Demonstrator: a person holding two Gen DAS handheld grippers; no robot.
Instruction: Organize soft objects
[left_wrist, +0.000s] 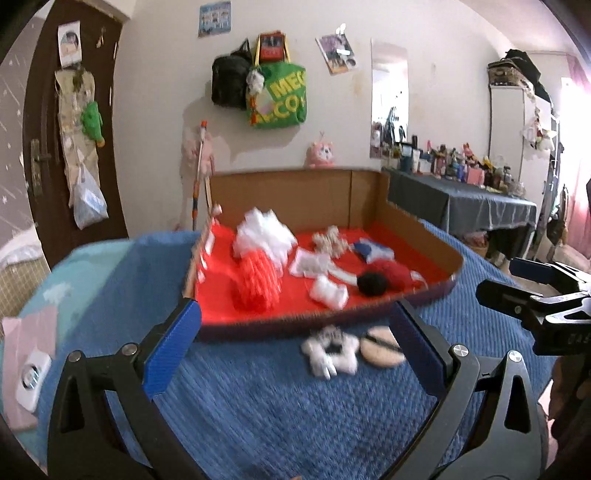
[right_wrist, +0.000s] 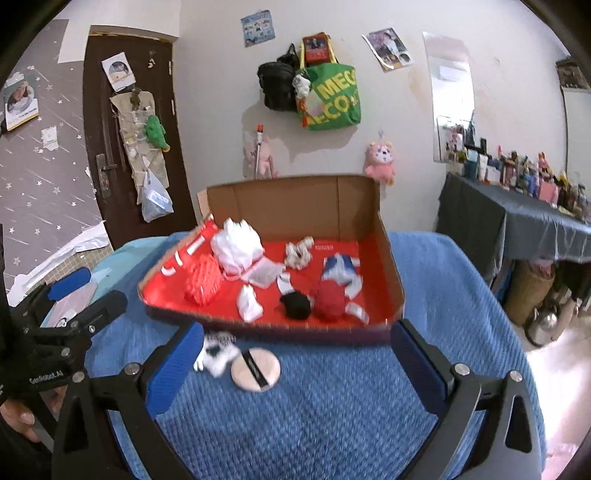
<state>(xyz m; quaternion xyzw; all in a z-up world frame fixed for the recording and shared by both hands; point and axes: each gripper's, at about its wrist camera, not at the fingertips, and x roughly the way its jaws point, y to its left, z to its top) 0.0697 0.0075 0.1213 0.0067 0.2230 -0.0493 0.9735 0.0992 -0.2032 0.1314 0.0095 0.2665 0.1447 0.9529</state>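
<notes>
A cardboard box with a red floor (left_wrist: 421, 240) (right_wrist: 388, 258) stands on a blue knit blanket (left_wrist: 295, 413) (right_wrist: 332, 406). Inside lie several soft things: a white fluffy bundle (left_wrist: 264, 232) (right_wrist: 236, 240), a red mesh pouf (left_wrist: 256, 282) (right_wrist: 203, 278), a black ball (left_wrist: 372, 282) (right_wrist: 295, 304), a red ball (left_wrist: 393, 273) (right_wrist: 328, 299). In front of the box lie a white-and-black scrunchie (left_wrist: 330, 352) (right_wrist: 216, 352) and a round beige powder puff (left_wrist: 380, 345) (right_wrist: 255, 369). My left gripper (left_wrist: 299, 347) and right gripper (right_wrist: 299, 362) are both open and empty above the blanket.
The right gripper shows at the right edge of the left wrist view (left_wrist: 535, 306); the left gripper shows at the left of the right wrist view (right_wrist: 74, 317). A dark-clothed table with several bottles (left_wrist: 461, 199) (right_wrist: 517, 214) stands right. A brown door (right_wrist: 129, 129) is behind left.
</notes>
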